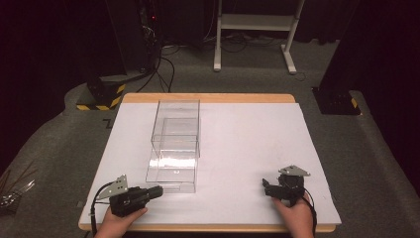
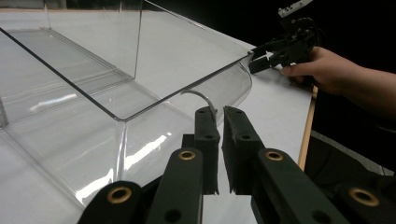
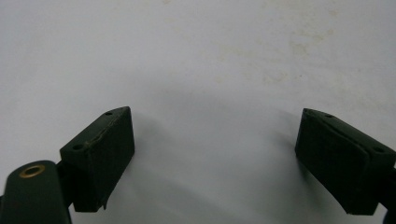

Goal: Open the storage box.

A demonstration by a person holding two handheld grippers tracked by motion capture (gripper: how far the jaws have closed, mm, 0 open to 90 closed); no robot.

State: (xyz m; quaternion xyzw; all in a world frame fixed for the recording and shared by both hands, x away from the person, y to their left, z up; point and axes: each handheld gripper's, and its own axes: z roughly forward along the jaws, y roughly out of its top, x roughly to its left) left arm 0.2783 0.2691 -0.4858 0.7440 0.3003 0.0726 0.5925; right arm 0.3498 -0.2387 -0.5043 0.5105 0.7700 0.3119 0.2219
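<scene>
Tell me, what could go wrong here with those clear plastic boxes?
The left gripper is shut with nothing in it, close to the near clear box; a push might slide that light box across the white table. The tall clear box stands touching it, so it could shift too. See-through walls make edges hard to judge.
</scene>
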